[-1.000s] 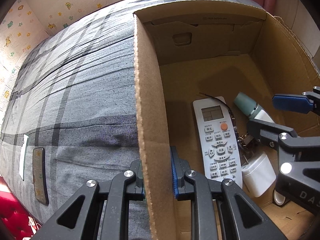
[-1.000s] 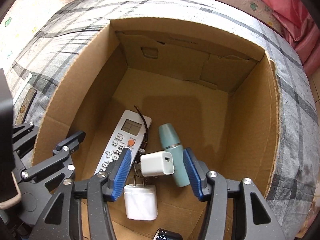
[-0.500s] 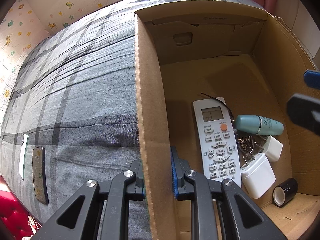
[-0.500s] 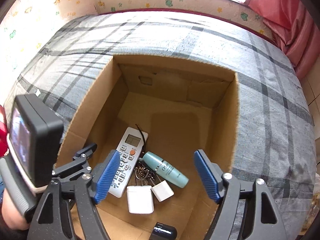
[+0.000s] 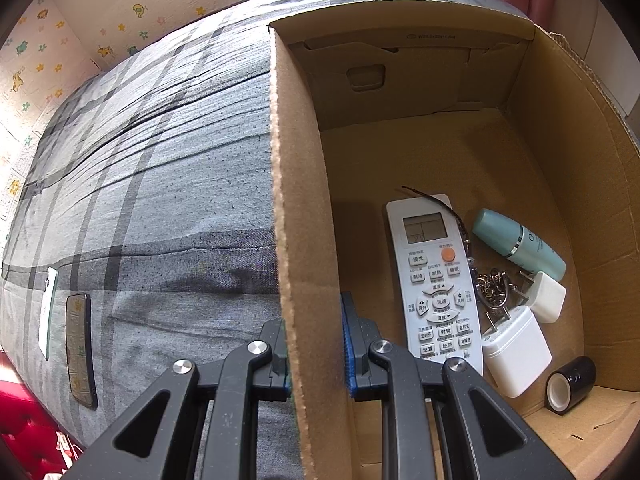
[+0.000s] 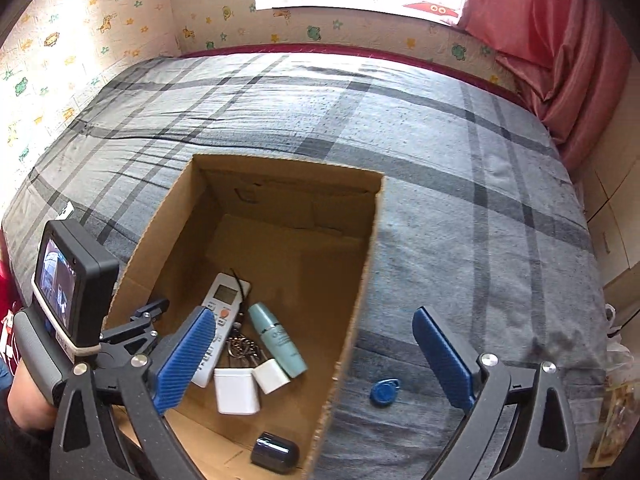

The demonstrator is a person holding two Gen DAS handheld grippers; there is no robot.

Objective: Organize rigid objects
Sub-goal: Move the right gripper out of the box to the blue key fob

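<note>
Clamping 1 corrugated cardboard box (image 5: 304,208) wall, left gripper (image 5: 316,344), right gripper (image 6: 316,360) jaws opening w/ nothing between, box on plaid bed holds 1 white remote (image 5: 434,280), 1 teal bottle (image 5: 518,244), 2 white boxy chargers (image 5: 516,350), 1 black tape roll (image 5: 570,384), 1 keyring (image 5: 494,286), 1 blue fob (image 6: 384,391) outside.

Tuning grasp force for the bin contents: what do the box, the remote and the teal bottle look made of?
Box: corrugated cardboard, matte brown; fluting shows on the cut rim.
Remote: white plastic shell, smooth with slight sheen; keys look rubbery, not certain.
Teal bottle: probably plastic, possibly glass; satin teal finish, shiny metallic-looking band at the cap joint.
</note>
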